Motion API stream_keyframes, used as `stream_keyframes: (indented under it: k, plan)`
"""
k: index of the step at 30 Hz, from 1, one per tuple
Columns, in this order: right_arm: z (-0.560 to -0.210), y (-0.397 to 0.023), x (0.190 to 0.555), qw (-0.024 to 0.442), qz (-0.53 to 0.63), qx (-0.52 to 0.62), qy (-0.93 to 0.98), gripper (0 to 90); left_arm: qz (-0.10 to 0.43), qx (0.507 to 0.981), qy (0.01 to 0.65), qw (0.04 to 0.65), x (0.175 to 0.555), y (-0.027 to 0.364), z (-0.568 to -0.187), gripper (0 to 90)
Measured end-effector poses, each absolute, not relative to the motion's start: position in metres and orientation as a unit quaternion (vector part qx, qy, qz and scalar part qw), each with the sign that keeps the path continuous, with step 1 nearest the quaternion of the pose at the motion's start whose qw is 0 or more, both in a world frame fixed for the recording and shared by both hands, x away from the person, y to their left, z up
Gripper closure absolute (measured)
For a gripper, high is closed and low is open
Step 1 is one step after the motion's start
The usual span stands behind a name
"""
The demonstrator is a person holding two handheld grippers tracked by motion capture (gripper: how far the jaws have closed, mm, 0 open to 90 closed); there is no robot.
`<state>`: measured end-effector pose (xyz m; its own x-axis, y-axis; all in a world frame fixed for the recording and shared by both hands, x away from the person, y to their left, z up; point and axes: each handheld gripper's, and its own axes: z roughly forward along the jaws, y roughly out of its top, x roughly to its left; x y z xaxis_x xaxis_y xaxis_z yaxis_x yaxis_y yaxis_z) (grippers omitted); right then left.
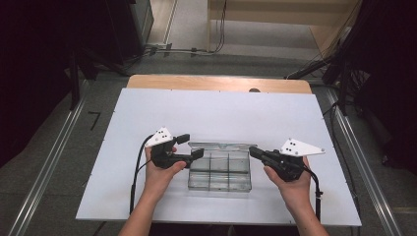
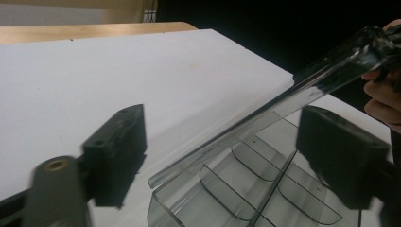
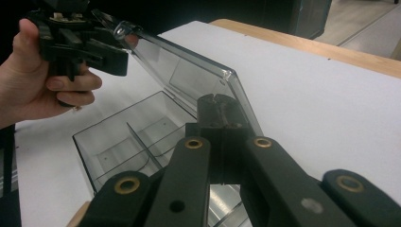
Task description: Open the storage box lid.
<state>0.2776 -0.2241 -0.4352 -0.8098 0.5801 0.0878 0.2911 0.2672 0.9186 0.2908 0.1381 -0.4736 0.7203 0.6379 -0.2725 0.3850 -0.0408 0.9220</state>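
A clear plastic compartment box (image 1: 219,172) sits on the white tabletop (image 1: 147,108) with its hinged lid (image 1: 221,146) tilted up. My left gripper (image 1: 191,146) is at the box's left end, open; in the left gripper view the raised lid (image 2: 302,85) runs between its jaws (image 2: 227,151) without touching the pads, above the empty compartments (image 2: 246,189). My right gripper (image 1: 253,151) is at the box's right end. In the right gripper view its jaws (image 3: 218,109) are shut, tips against the lid's (image 3: 189,71) near edge. Whether they pinch the lid I cannot tell.
A wooden table edge (image 1: 216,82) shows beyond the white top. Dark stands and cables (image 1: 339,69) flank the table on the grey floor. The other hand (image 2: 383,94) appears at the right of the left gripper view.
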Motion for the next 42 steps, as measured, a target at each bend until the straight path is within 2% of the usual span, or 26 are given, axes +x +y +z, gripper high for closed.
stream_keyframes:
  k: [2,18,33,34,35,38,42]
  plan:
    - [-0.436,-0.223,0.279,0.135,0.535,0.279,0.786,88.1,0.109,0.712,0.355,0.596,0.291,0.137,-0.474,28.4]
    - [-0.437,-0.221,0.290,0.133,0.543,0.281,0.780,88.1,0.095,0.703,0.382,0.593,0.296,0.140,-0.485,54.2]
    - [-0.441,-0.243,0.301,0.112,0.532,0.290,0.788,87.7,0.088,0.688,0.394,0.602,0.300,0.141,-0.486,58.0]
    - [-0.443,-0.244,0.302,0.109,0.529,0.299,0.786,86.7,0.087,0.688,0.393,0.604,0.300,0.142,-0.487,58.1]
    - [-0.444,-0.245,0.304,0.108,0.527,0.307,0.785,78.0,0.086,0.687,0.394,0.605,0.300,0.142,-0.487,58.2]
    - [-0.450,-0.243,0.308,0.101,0.525,0.323,0.781,70.1,0.087,0.684,0.397,0.606,0.301,0.141,-0.487,58.4]
    - [-0.460,-0.235,0.312,0.106,0.517,0.326,0.784,69.0,0.088,0.682,0.398,0.607,0.302,0.141,-0.488,58.9]
